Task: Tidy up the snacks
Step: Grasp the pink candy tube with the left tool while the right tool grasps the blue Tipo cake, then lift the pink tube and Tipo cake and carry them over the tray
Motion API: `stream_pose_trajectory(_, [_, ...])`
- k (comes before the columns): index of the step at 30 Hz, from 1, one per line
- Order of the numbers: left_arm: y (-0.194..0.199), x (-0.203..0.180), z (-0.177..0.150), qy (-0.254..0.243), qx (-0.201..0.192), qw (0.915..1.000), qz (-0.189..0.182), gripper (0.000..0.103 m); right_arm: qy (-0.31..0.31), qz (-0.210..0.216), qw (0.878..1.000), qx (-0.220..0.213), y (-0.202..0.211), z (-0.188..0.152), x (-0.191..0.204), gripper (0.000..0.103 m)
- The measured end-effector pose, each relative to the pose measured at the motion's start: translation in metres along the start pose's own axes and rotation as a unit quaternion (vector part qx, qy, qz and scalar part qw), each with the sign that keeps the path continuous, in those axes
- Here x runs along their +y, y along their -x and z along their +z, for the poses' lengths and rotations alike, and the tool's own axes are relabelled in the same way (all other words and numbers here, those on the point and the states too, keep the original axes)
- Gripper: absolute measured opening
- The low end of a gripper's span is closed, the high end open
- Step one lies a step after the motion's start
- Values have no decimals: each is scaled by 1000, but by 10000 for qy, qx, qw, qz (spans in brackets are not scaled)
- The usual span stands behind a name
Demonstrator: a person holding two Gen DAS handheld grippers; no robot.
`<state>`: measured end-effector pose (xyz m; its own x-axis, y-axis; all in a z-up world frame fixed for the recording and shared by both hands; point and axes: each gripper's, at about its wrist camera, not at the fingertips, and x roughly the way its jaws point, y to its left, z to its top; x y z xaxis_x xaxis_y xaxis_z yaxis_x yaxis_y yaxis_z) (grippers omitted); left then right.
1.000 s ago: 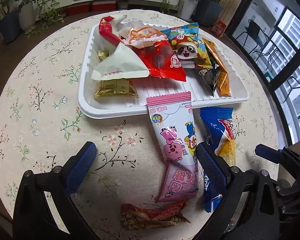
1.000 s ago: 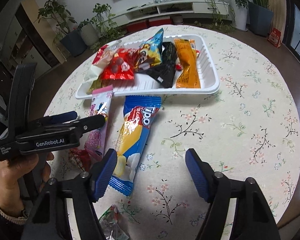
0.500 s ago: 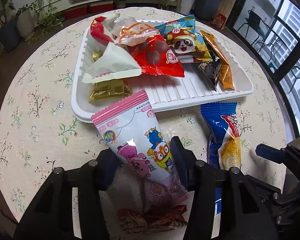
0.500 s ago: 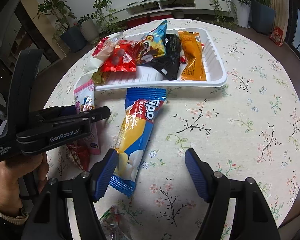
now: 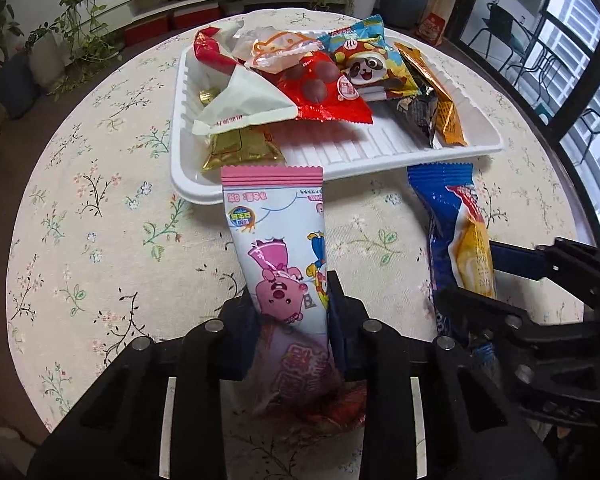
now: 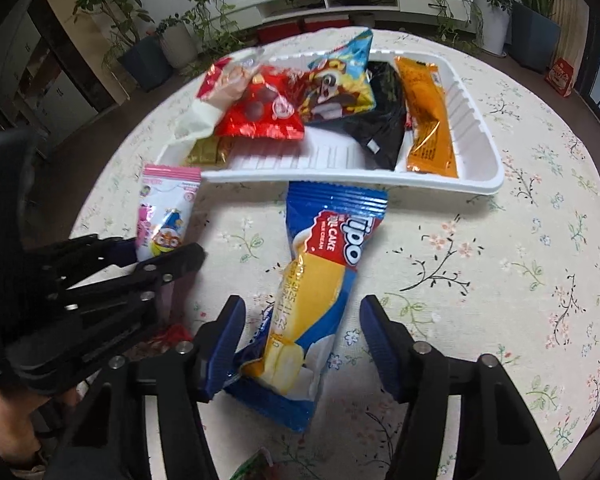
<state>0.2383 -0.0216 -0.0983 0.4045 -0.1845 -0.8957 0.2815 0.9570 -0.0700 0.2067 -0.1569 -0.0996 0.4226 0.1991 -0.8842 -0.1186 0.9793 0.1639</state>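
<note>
Two grippers work: the left gripper (image 5: pixel 290 300) is closing, pinching the pink packet (image 5: pixel 278 240); the right gripper (image 6: pixel 300 330) is closing around the blue cake packet (image 6: pixel 320 280), not yet touching.

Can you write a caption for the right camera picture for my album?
Right tool closing around a blue-and-yellow plastic cake packet before a white plastic tray.

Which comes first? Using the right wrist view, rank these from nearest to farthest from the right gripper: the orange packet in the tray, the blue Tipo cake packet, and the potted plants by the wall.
1. Blue Tipo cake packet: between the closing jaws of the right gripper.
2. Orange packet: in the white tray, right side.
3. Potted plants: on the floor beyond the table.
</note>
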Motion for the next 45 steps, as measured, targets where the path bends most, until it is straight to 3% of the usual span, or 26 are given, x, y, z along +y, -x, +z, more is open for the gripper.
stream_pose_trajectory(5, [4,-2,-10,-102,8,9999,32,25,171,-191,9996,-108,0,-2,0,35])
stream_pose_trajectory(8, [6,-7,-15,-142,31,9999,-15,25,189,-156,9997,-99,2,-3,-7,30])
stream_pose_trajectory(13, [12,-14,-26,-220,34,9997,-63,25,312,-238,9991,-172,10,-13,-12,29])
stream_pose_trajectory(29, [44,6,-48,280,-245,9984,-435,25,19,36,9980,-627,62,-31,-44,29])
stream_pose_trajectory(38, [62,37,-48,790,-442,9927,-795,25,-228,169,9967,-759,77,-31,-60,29])
stream_pose_trajectory(45, [70,45,-38,911,-551,9889,-1036,25,-355,298,9953,-845,87,-28,-70,29])
